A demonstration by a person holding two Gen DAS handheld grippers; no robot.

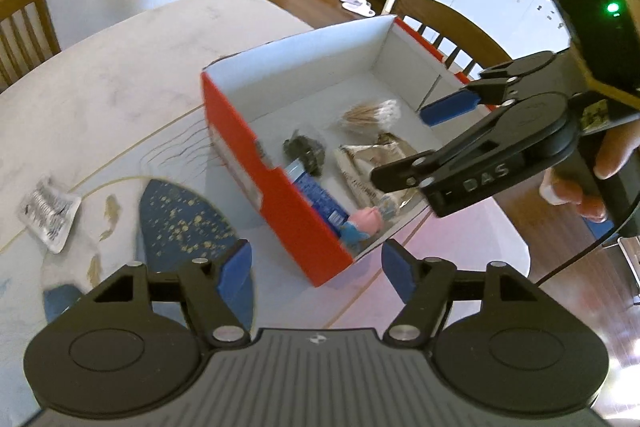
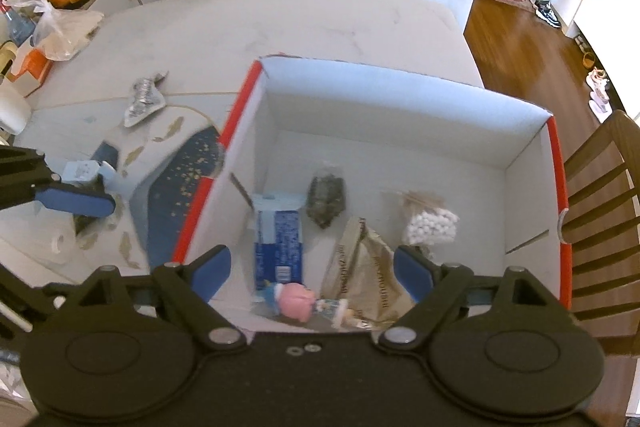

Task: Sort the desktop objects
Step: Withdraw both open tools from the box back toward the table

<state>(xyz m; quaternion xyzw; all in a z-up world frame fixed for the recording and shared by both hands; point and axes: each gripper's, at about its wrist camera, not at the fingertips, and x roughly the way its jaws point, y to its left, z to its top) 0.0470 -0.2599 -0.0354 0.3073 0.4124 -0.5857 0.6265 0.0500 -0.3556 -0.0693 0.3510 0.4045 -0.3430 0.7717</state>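
A box [image 2: 400, 115] stands on the bench [image 2: 280, 19]. In it lie a carton [image 2: 278, 239], a figurine [image 2: 298, 301] at the carton's near end, a dark packet [image 2: 326, 199] behind, a foil bag [image 2: 368, 267] right of the carton, and swabs [image 2: 430, 223] farther right. Left of the box, on the bench, lies a foil pack [image 2: 142, 101].

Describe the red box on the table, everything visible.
The red box is an open, lidless cardboard carton, red outside and plain white inside, resting flat on the table. In it lie a blue carton, a pink doll, a dark packet, a tan wrapper and bagged cotton swabs. Neither hand-held gripper touches it.
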